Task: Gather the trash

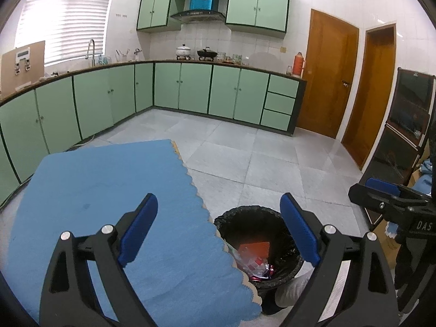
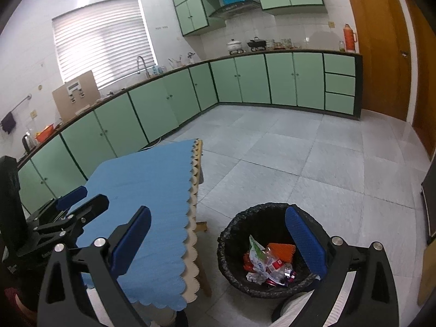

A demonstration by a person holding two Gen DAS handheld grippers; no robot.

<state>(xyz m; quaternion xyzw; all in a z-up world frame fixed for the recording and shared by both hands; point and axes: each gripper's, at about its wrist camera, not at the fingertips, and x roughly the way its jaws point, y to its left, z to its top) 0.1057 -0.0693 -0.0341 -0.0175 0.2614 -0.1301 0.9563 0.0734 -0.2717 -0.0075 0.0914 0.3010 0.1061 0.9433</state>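
Observation:
A black-lined trash bin (image 1: pixel 253 218) stands on the floor beside a table with a blue cloth (image 1: pixel 103 190). It holds wrappers, crumpled plastic and an orange piece (image 1: pixel 254 249). It shows more fully in the right wrist view (image 2: pixel 245 223), with the trash (image 2: pixel 268 264) inside. My left gripper (image 1: pixel 219 231) is open and empty, above the table's edge and the bin. My right gripper (image 2: pixel 218 242) is open and empty, above the bin's left rim. The right gripper also shows at the right of the left wrist view (image 1: pixel 392 196); the left one shows at the left of the right wrist view (image 2: pixel 73 204).
Green kitchen cabinets (image 1: pixel 190 90) with a countertop run along the back and left walls. Two wooden doors (image 1: pixel 327 73) stand at the right. A dark cabinet (image 1: pixel 406 125) and boxes sit at the far right. Grey tile floor (image 2: pixel 313 158) lies beyond the bin.

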